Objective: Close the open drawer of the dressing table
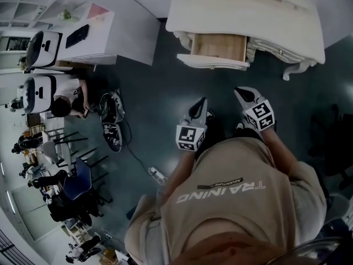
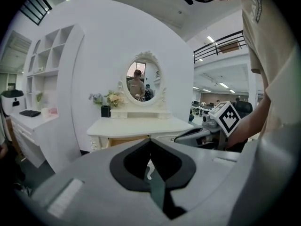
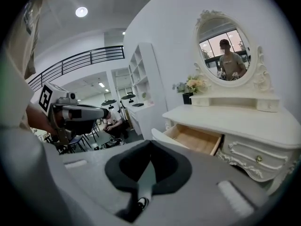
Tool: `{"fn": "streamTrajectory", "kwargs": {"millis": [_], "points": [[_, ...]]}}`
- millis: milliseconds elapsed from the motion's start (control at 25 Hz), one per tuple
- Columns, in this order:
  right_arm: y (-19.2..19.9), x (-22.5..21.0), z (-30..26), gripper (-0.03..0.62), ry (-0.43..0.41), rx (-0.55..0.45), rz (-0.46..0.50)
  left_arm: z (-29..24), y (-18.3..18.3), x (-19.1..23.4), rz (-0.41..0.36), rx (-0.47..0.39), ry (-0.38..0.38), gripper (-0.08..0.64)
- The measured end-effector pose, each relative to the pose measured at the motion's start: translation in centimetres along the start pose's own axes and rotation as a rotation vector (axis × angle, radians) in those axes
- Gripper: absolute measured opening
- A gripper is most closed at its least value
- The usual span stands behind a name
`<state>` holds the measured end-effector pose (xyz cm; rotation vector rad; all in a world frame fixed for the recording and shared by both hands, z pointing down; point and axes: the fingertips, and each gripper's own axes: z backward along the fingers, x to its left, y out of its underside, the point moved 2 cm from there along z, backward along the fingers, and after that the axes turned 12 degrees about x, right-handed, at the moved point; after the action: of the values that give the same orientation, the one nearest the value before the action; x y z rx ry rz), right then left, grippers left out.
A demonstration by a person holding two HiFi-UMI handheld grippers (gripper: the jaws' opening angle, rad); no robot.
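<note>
Both claws are closed, jaw tips pressed together with nothing between them: the left claw (image 1: 199, 106) and the right claw (image 1: 246, 95) hang side by side over the dark floor (image 1: 149, 93), pointing toward 12 o'clock in the head view and well apart from the furniture. At 12 o'clock from them stands the white dressing table (image 1: 248, 15), and from its front, toward the left end, one drawer (image 1: 218, 48) is pulled out toward the claws. Only that drawer's bare wooden inside shows. The right gripper view looks into it from the side and also shows what the head view does not: one closed drawer (image 3: 249, 157) at the open one's 3 o'clock, with carved trim and a single small knob (image 3: 257, 158). Both gripper views show one oval mirror (image 2: 143, 83) standing at the back of the surface, with a person reflected in it; the head view does not show its glass. At 9 o'clock from the mirror's foot sits one small dark vase (image 2: 105, 111) holding a bunch of pale flowers (image 2: 115, 99). Each gripper view catches the other claw off to the side.
</note>
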<state>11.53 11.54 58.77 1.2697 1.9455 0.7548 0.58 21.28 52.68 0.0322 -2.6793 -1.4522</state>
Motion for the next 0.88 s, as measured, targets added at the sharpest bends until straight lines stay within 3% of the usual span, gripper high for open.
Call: {"fn": "streamTrajectory", "kwargs": {"millis": [80,240,480,600,720,880], "points": [[-1.0,1.0,-1.5,0.005,0.028,0.015,0.0,0.5,0.7,2.6,0.003,0.009,0.02,0.0],[-4.8,3.1,-2.9,0.003,0.084,-0.02,-0.089,1.6,-0.2,7.9,-0.019,-0.002,0.065,0.0],[-8.2,3.2,-4.5,0.005,0.215,0.042,-0.076,-0.9,-1.9,13.4,-0.041,-0.029,0.157,0.0],[-8.0,1.9,-6.6,0.005,0.261,0.068,-0.078,-4.0,-0.9,15.9,-0.053,0.011,0.194,0.0],[-8.1,0.2,-9.2,0.003,0.287,0.107,-0.095,-6.0,-0.1,18.7,-0.007,0.042,0.224,0.0],[-9.4,-5.2,-11.8,0.005,0.286,0.089,-0.151,-10.8,-1.9,20.8,0.008,0.073,0.222,0.0]]}}
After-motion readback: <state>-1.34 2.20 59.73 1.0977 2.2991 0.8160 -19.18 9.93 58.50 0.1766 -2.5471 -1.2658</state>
